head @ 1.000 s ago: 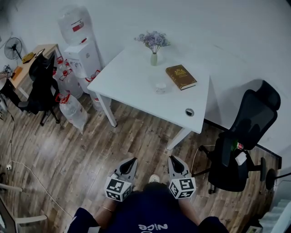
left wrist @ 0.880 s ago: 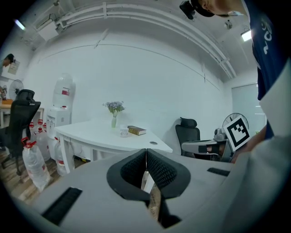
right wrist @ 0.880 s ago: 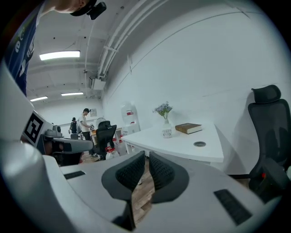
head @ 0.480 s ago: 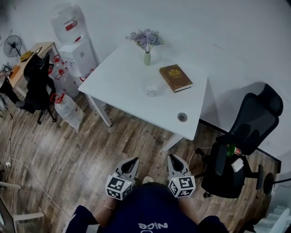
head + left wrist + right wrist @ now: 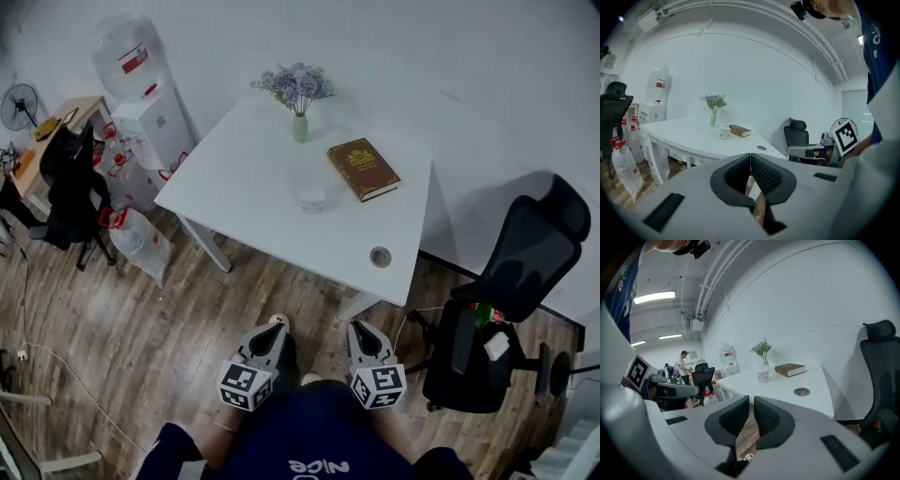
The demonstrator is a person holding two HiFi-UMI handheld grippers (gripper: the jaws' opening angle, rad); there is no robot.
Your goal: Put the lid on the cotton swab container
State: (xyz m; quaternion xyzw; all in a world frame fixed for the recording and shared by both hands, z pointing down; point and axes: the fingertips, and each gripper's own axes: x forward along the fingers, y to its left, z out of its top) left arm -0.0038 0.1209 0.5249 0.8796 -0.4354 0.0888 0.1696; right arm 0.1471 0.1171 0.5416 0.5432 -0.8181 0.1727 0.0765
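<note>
Table: nearer than a second ago. Cotton swab container: mid-table; lid position unclear, too small. Left gripper, right gripper: jaws together, empty; best opened before reaching over near edge.

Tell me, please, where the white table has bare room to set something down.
Bare: the left half of the table, from the cotton swab container to the left edge, and the near strip between container and cable hole. Crowded: the far side, around vase and book.
</note>
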